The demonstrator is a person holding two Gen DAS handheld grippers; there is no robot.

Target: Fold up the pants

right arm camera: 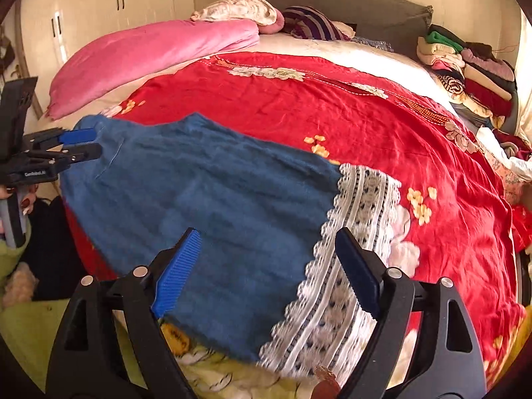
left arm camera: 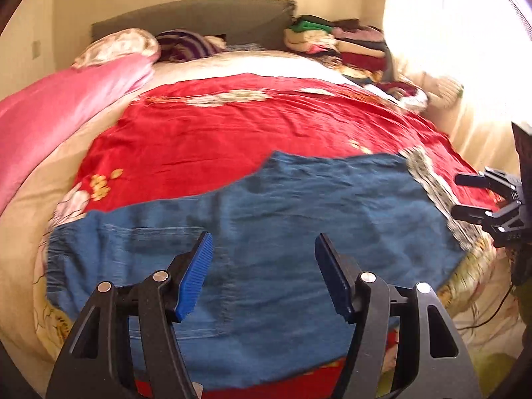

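Observation:
Blue denim pants [left arm camera: 299, 216] lie spread flat on the red bedspread [left arm camera: 232, 133], their white lace hem [left arm camera: 432, 183] at the right. My left gripper [left arm camera: 264, 237] hovers over the waist half of the pants, open, with nothing between its blue pads. In the right wrist view the pants [right arm camera: 216, 193] run from upper left to the lace hem [right arm camera: 359, 216]. My right gripper [right arm camera: 269, 232] stands open above the hem end, holding nothing. Each gripper also shows in the other's view: the right gripper [left arm camera: 458, 195] beside the hem, the left gripper [right arm camera: 95, 142] at the waist edge.
A rolled pink quilt [right arm camera: 149, 56] lies along the bed's left side. Folded clothes [right arm camera: 472, 69] are stacked at the far right by the grey headboard [right arm camera: 349, 3]. A striped cloth [right arm camera: 309, 23] sits near the pillows. A hand [right arm camera: 23, 199] holds the left gripper's handle.

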